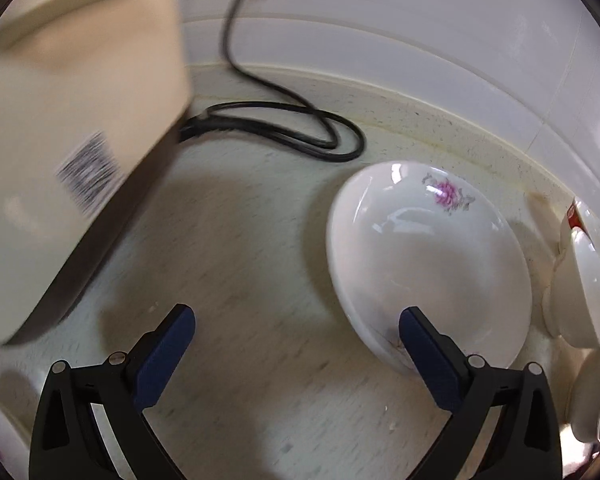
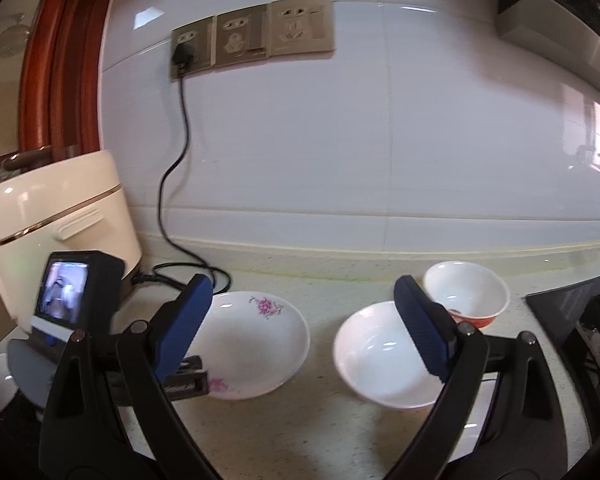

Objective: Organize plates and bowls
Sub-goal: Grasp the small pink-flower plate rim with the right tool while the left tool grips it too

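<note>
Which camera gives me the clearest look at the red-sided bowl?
The right wrist view: the red-sided bowl stands whole behind the plain white bowl, its white inside and red wall both showing. The left wrist view catches only a distorted sliver at its right edge.
</note>
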### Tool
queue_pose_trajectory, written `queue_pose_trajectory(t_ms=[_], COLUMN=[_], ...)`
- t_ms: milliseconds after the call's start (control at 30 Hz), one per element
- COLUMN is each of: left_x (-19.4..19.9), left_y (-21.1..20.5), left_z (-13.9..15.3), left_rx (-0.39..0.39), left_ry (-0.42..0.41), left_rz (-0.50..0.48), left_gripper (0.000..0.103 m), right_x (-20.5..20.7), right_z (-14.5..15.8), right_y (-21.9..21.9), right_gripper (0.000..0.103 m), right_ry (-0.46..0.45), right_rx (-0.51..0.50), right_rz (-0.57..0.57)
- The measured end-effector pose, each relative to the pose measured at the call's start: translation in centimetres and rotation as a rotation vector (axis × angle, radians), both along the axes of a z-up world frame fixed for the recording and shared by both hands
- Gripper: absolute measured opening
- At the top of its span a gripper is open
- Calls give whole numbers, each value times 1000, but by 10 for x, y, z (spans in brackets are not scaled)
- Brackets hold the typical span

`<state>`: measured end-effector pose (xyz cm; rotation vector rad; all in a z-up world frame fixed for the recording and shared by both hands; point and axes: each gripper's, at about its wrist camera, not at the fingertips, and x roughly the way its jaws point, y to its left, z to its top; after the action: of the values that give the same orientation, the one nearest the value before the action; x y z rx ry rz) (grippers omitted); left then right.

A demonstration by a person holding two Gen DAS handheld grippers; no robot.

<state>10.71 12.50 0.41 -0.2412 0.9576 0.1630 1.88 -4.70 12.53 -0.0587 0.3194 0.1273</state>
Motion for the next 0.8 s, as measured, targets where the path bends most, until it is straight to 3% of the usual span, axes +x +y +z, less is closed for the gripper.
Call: queue_pose_trajectory(t_ms=[100,200,267,333,500,600,800], left_x=[-12,-18,-19,-20,-14,-15,-15], left_y=[22,36,46,51,42,45,37], left_z=[8,14,13,11,10,15,23], left_rx=[-124,-160,-189,-192,-180,-167,-217], left_ry=[-56,-95,-104,-99,-87,-101,-121], left_rz=[45,95,121,144,142,176,179], left_gripper=[103,103,103,103,100,98,98], right_x=[1,3,4,7,30,54,106], right_z=[-7,-16,-24,-33,-39,-44,-48], right_y=[12,27,41,50,47,51,52], right_gripper=[93,92,85,80,72,56,57], right_ry=[26,60,93,126,196,268,394], right_rx=[-23,-67,-125,-168,-109,-80,-110], right_rz=[51,104,122,109,77,61,-12])
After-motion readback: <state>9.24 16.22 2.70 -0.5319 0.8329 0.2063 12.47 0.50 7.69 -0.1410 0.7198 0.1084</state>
